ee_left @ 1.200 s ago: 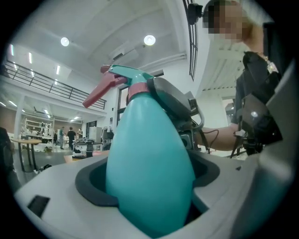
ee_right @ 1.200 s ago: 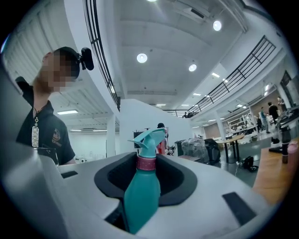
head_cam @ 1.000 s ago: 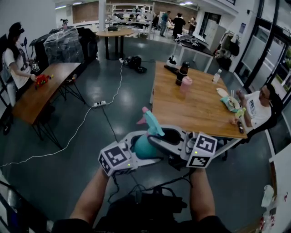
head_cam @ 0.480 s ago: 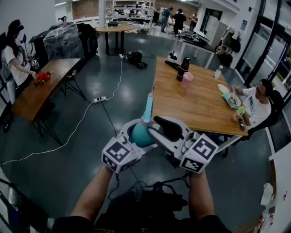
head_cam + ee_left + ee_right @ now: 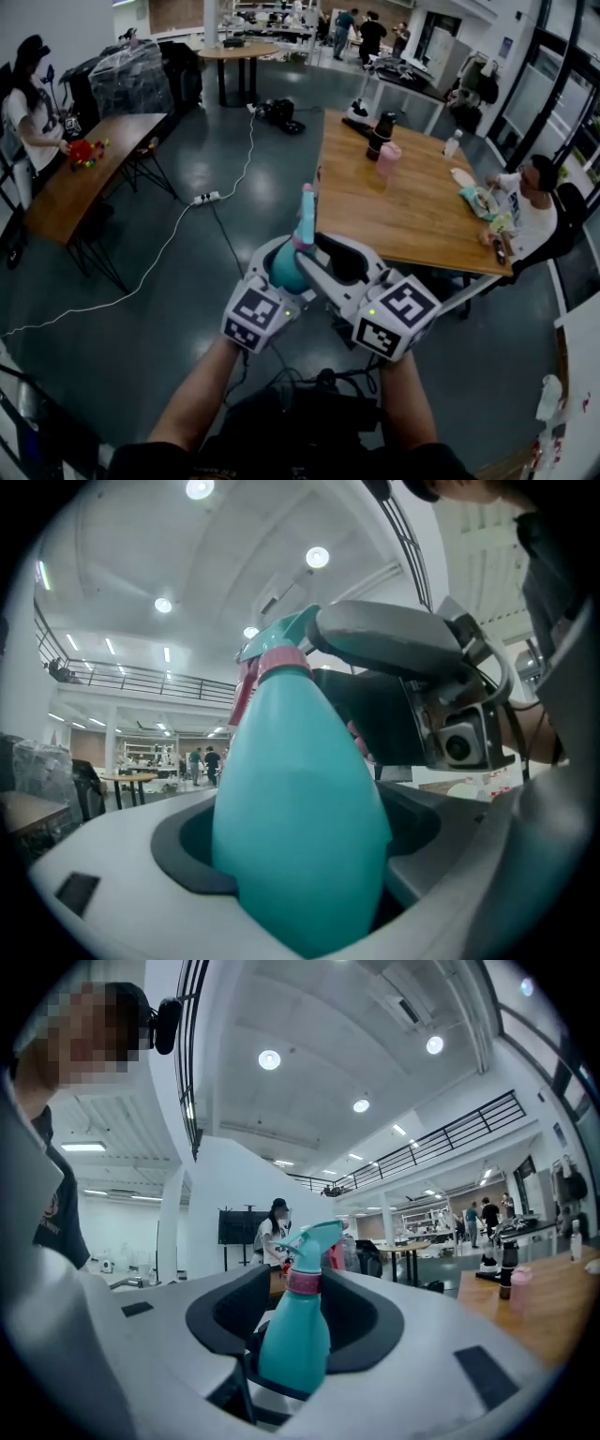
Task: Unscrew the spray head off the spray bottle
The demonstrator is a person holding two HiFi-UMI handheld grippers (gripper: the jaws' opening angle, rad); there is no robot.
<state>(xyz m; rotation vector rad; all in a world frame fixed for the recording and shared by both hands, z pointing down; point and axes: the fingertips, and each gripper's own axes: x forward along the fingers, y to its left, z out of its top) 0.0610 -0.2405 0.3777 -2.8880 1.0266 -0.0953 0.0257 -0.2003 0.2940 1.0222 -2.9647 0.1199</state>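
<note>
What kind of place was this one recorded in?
Probably a large open-plan workspace or lab hall: several wooden tables with people at them, a power strip and cable on the grey floor, and a railed mezzanine overhead.

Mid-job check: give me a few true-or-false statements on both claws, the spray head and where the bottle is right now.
1. The left claw is closed on the body of the teal plastic spray bottle. True.
2. The right claw is clamped on the spray head. False: its jaws have just been opening and stand apart, with the bottle's neck between them.
3. The spray head is off. False: it sits on the pink collar.
4. The bottle is in the air, not on the wooden table. True.
</note>
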